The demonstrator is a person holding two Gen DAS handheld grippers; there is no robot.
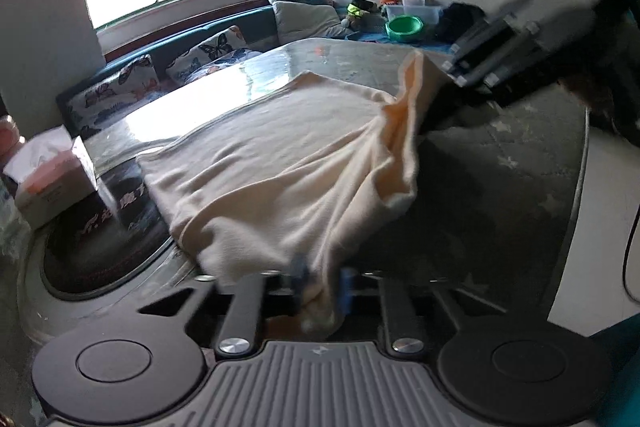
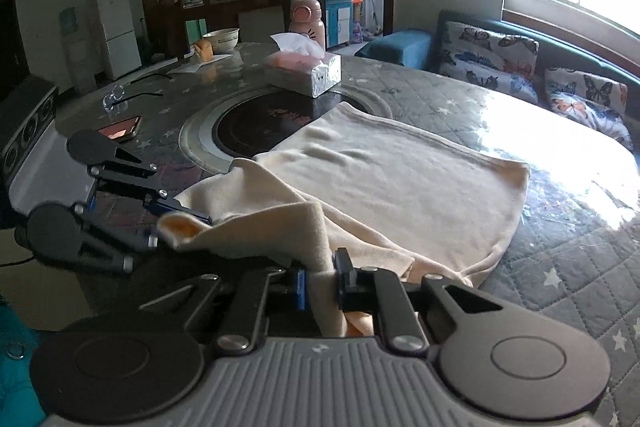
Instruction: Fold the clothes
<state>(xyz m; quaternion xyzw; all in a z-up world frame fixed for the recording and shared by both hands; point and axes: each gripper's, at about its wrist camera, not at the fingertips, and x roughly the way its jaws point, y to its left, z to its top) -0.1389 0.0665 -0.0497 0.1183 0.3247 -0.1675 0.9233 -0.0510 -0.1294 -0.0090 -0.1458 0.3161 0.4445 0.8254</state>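
Mid-fold: the left gripper (image 1: 322,287) and right gripper (image 2: 320,285) each pinch the near edge of the cloth (image 2: 384,183), which lies across the table (image 2: 560,259). Next, carry both corners toward 12 o'clock, evenly.

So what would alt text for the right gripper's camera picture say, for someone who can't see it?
The right gripper pinches an edge of a cream cloth spread on a quilted table, while the left gripper grips another raised edge nearby. Behind sit a tissue box, a pink bottle and a butterfly-cushioned sofa.
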